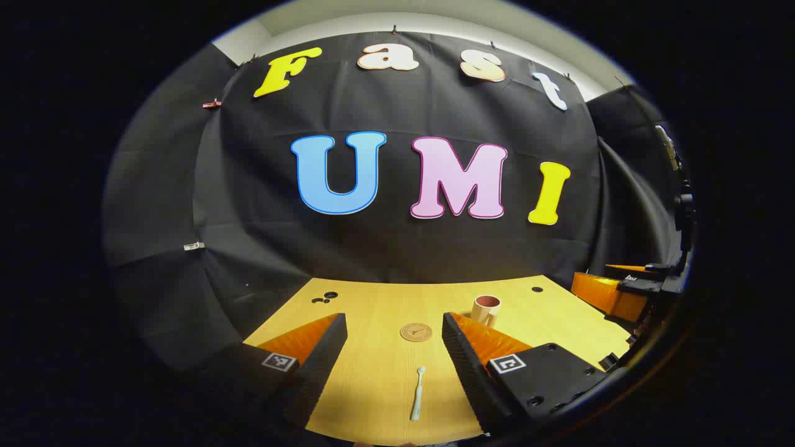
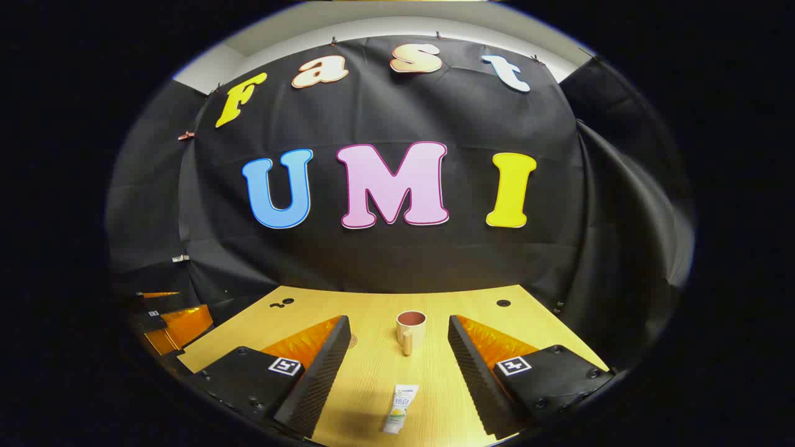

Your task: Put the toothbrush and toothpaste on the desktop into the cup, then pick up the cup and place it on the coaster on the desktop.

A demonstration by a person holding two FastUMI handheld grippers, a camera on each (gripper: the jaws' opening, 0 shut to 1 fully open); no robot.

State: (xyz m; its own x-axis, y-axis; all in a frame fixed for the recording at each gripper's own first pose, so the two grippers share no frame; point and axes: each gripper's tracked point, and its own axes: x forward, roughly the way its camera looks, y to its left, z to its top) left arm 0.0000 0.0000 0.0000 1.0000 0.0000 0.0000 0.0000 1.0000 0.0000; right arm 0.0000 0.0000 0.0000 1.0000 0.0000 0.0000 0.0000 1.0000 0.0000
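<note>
Both tongs (image 1: 391,347) (image 2: 397,354) gape wide — nothing held.

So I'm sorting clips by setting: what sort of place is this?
Likely a staged recording booth, not a real bathroom: black cloth walls in a wooden desktop holding a cup, toothpaste tube, toothbrush and round coaster.
</note>
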